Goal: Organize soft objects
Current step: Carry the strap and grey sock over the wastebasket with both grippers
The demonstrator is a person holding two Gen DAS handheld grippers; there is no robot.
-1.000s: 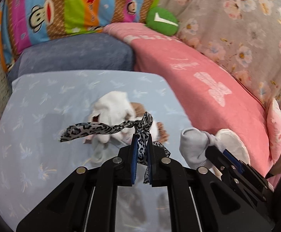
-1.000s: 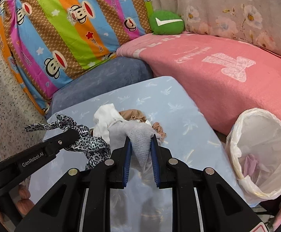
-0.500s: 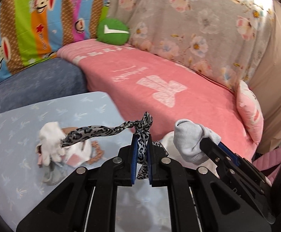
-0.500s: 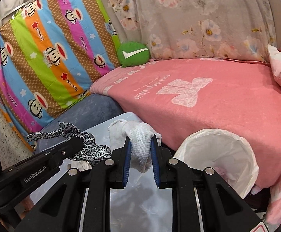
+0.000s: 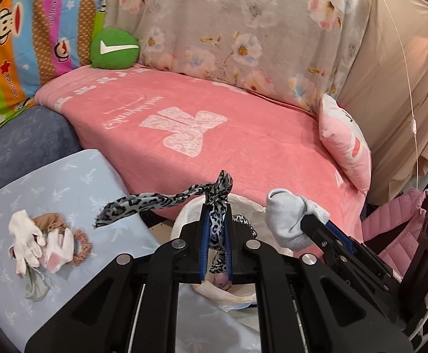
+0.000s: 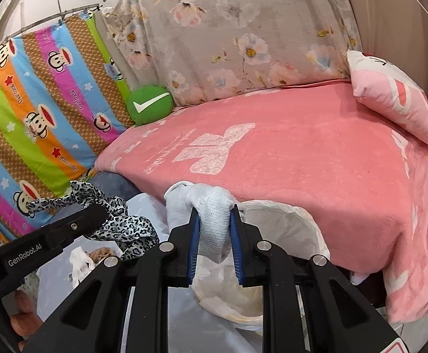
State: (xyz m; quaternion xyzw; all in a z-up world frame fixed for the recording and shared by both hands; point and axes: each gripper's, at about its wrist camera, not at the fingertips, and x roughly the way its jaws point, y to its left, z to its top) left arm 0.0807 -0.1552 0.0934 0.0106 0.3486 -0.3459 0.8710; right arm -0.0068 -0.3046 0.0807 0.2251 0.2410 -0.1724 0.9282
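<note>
My left gripper (image 5: 215, 206) is shut on a leopard-print fabric strip (image 5: 161, 201), whose loose end trails out to the left. My right gripper (image 6: 214, 210) is shut on a pale grey sock (image 6: 214, 226); in the left wrist view that sock (image 5: 287, 220) hangs at the right. Both grippers hover over a white-lined bin (image 6: 296, 229) that stands beside the pink bed. In the right wrist view the leopard strip (image 6: 119, 226) and the left gripper's finger (image 6: 66, 229) show at the left. A small pile of soft items (image 5: 40, 241), with a white glove and a brown scrunchie, lies on the light blue table (image 5: 66, 188).
A bed with a pink blanket (image 5: 214, 129) fills the middle, with a green round cushion (image 5: 114, 48) and a pink pillow (image 5: 346, 144) on it. Floral cloth (image 5: 243, 29) and a striped cartoon sheet (image 5: 22, 44) hang behind. A pink padded item (image 5: 390, 235) lies at the right.
Both grippers swung right and rose a little, from above the table's pile to above the white bin, still holding the strip and the sock. The pile slid to the left of view.
</note>
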